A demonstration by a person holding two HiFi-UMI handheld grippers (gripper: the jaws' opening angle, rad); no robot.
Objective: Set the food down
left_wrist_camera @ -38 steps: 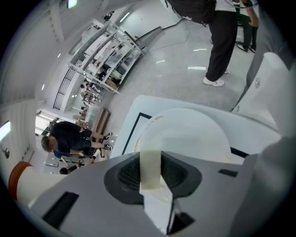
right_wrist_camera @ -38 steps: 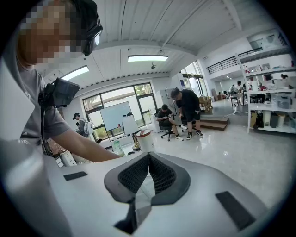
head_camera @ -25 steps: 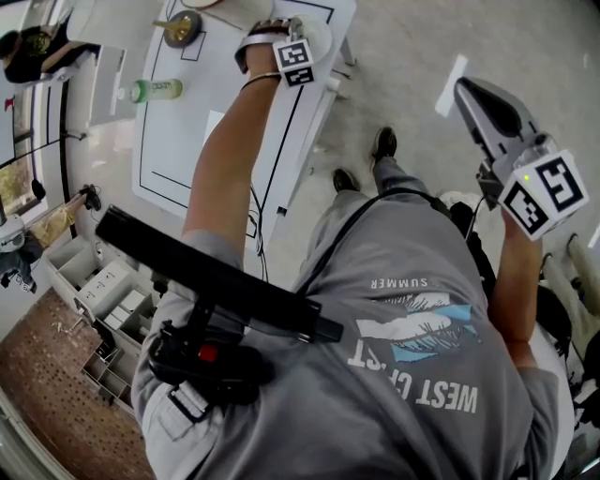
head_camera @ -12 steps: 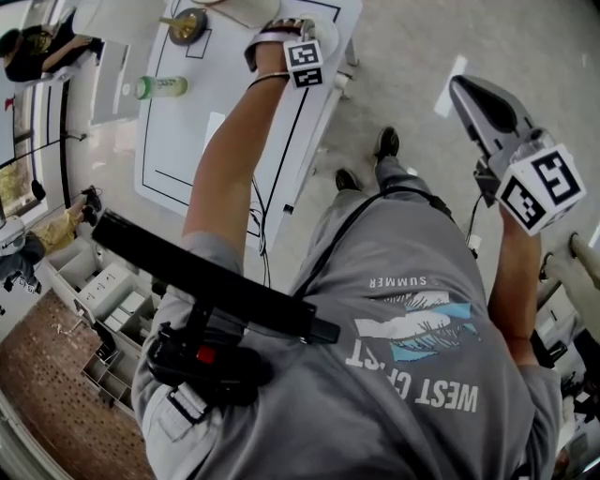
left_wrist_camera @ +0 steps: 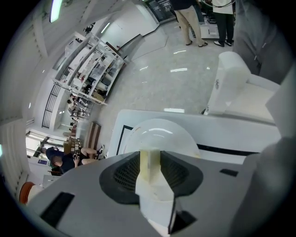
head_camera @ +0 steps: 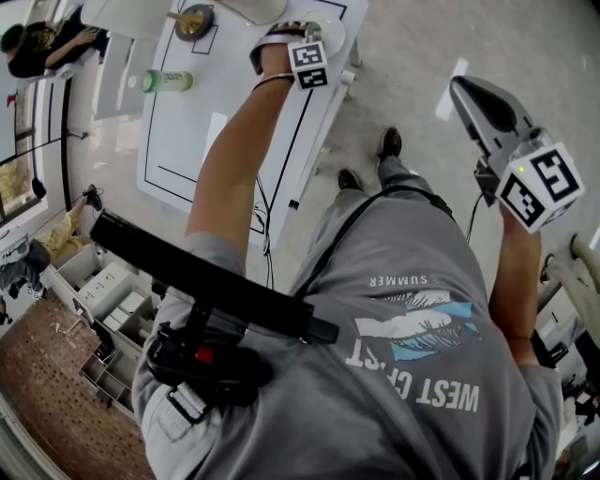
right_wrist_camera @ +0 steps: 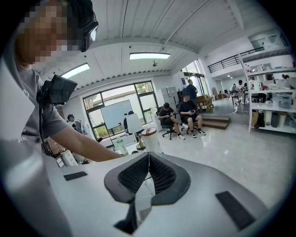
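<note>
My left gripper point(left_wrist_camera: 150, 156) is shut on a pale cream strip of food point(left_wrist_camera: 149, 172), which stands upright between the jaws. Just beyond the jaws a white round dish point(left_wrist_camera: 159, 135) lies on the white table point(left_wrist_camera: 231, 132). In the head view the left arm reaches out over the table point(head_camera: 234, 112), and the left gripper point(head_camera: 286, 37) is at the white dish point(head_camera: 248, 9) near the top edge. My right gripper point(head_camera: 478, 98) is raised off to the right over the floor, away from the table. Its jaws point(right_wrist_camera: 149, 167) are shut with nothing between them.
A green bottle point(head_camera: 169, 81) and a brass object point(head_camera: 192, 19) stand on the table's left part. A white chair point(left_wrist_camera: 231, 88) stands behind the table. Grey shelving bins point(head_camera: 103, 291) sit at the left. Seated people point(right_wrist_camera: 178, 115) are farther off in the room.
The head view has shifted a little. The left gripper stays at the dish with the food in it; the right gripper stays raised.
</note>
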